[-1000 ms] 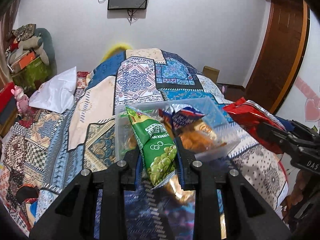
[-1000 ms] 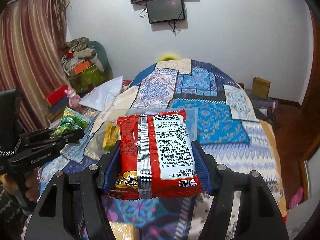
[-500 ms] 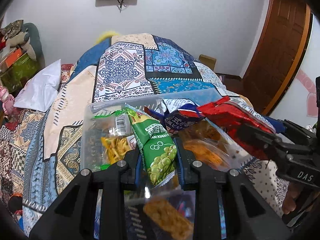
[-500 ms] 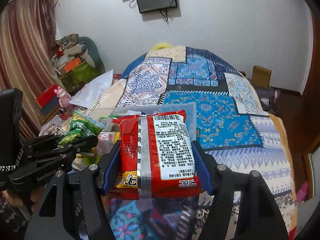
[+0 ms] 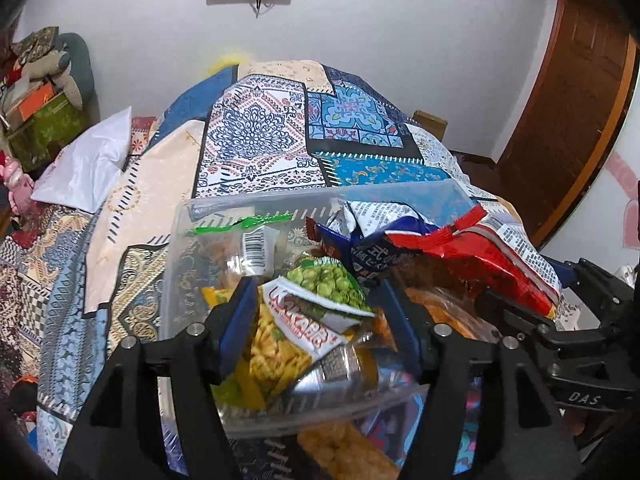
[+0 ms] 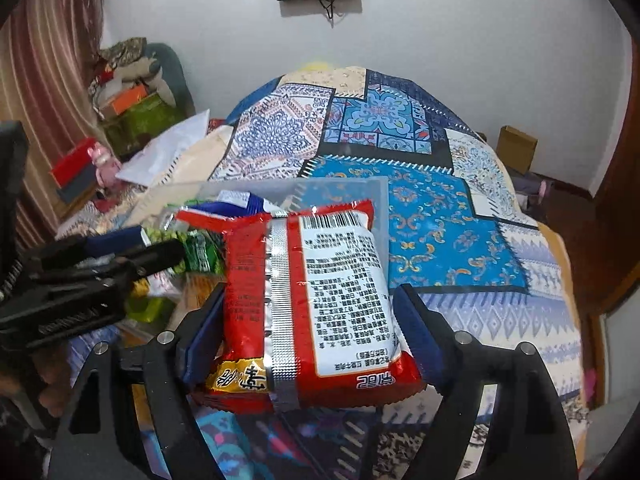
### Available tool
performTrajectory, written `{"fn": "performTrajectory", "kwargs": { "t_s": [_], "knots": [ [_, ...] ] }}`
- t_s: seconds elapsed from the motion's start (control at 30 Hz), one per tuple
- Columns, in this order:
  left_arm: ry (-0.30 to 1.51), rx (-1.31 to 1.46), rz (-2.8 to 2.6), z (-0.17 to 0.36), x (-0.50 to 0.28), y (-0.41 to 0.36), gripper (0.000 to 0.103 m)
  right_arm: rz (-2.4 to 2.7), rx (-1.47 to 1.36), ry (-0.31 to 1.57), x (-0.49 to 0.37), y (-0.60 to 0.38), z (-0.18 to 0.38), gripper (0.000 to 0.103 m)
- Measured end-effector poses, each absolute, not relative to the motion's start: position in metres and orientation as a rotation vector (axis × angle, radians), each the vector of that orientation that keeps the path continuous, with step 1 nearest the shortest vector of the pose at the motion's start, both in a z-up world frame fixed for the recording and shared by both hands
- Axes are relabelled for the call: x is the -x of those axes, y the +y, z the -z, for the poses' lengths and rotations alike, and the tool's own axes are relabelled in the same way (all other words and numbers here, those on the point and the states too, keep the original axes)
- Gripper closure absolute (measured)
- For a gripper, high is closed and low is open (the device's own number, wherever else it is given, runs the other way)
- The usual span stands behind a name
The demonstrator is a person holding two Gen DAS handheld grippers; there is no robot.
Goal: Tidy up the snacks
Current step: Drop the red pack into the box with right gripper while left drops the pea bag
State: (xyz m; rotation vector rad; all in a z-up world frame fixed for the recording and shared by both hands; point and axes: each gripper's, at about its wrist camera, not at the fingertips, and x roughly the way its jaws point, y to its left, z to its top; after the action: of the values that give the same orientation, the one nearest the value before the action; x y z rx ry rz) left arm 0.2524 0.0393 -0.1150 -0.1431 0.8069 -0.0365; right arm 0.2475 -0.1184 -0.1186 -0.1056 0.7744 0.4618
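A clear plastic bin point(image 5: 256, 200) sits on the patterned bedspread and holds several snack packets. My left gripper point(image 5: 316, 300) is open over the bin, and the green pea packet point(image 5: 324, 292) lies loose between its fingers on the other snacks. My right gripper point(image 6: 308, 308) is shut on a red noodle packet point(image 6: 312, 292) and holds it over the bin's right side. The red packet also shows in the left wrist view point(image 5: 500, 256), with the right gripper point(image 5: 532, 320) behind it. The left gripper shows at the left of the right wrist view point(image 6: 132, 252).
The bed is covered by a blue and cream patchwork cover point(image 6: 432, 216). A white pillow point(image 5: 88, 168) lies at its left. Boxes and clutter point(image 6: 132, 108) stand by the left wall. A wooden door point(image 5: 568, 112) is at the right. A small snack packet point(image 5: 340, 448) lies in front of the bin.
My left gripper has moved down over the bin and opened, dropping the green pea packet into it. My right gripper has brought the red packet over the bin.
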Motion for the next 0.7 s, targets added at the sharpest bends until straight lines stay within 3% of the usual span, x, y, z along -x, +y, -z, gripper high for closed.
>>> {"fn": "performTrajectory", "kwargs": {
  "t_s": [0.2,0.7],
  "knots": [
    [0.787,0.124,0.031,0.100,-0.221,0.041,0.031,-0.465,0.116,0.773,-0.234,-0.127,0.110,0.021],
    [0.814,0.097,0.018,0.102,-0.116,0.045,0.031,-0.555,0.091,0.804,-0.154,-0.142,0.105,0.021]
  ]
}}
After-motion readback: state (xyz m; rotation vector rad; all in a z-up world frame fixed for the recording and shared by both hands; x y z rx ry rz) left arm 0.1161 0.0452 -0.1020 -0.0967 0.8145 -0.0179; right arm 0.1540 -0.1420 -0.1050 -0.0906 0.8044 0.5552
